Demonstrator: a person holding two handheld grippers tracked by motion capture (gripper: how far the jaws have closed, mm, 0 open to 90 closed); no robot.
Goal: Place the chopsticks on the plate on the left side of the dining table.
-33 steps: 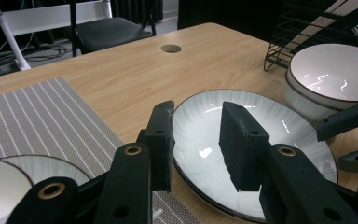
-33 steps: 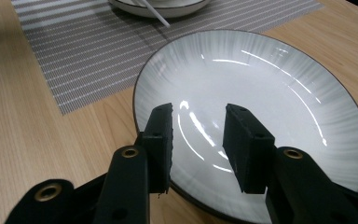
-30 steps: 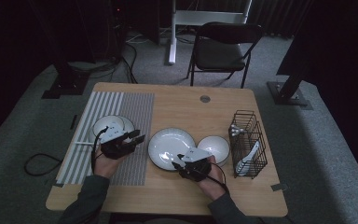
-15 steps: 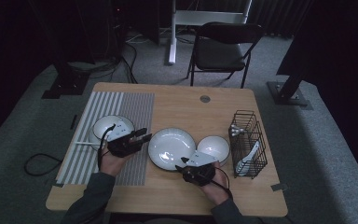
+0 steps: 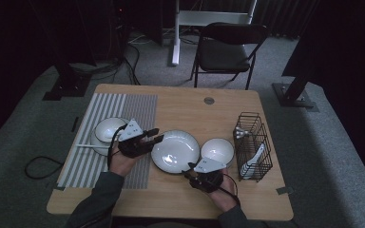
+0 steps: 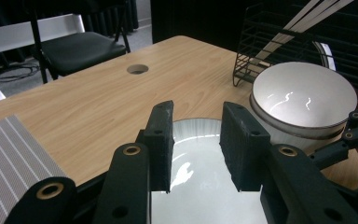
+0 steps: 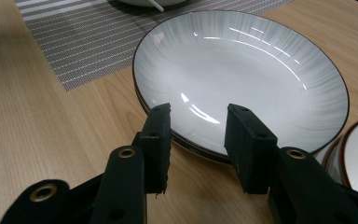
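- High view: the plate (image 5: 175,151) lies flat at the middle of the worktop (image 5: 185,107), between a striped mat (image 5: 100,137) and a bowl (image 5: 217,151).
- Left tongs (image 5: 154,135) hover at the plate's left rim, jaws pointing right.
- Left gripper view: the left tongs (image 6: 196,140) are released, nothing between the pads; the plate (image 6: 205,186) sits below them and the bowl (image 6: 303,100) beyond, next to a wire rack (image 6: 284,37).
- Right tongs (image 5: 191,172) sit at the plate's near edge.
- Right gripper view: the right tongs (image 7: 198,140) are released, jaws apart just short of the plate (image 7: 242,74) rim, no contact visible.
- A second bowl (image 5: 108,130) rests on the mat, left of the left tongs.
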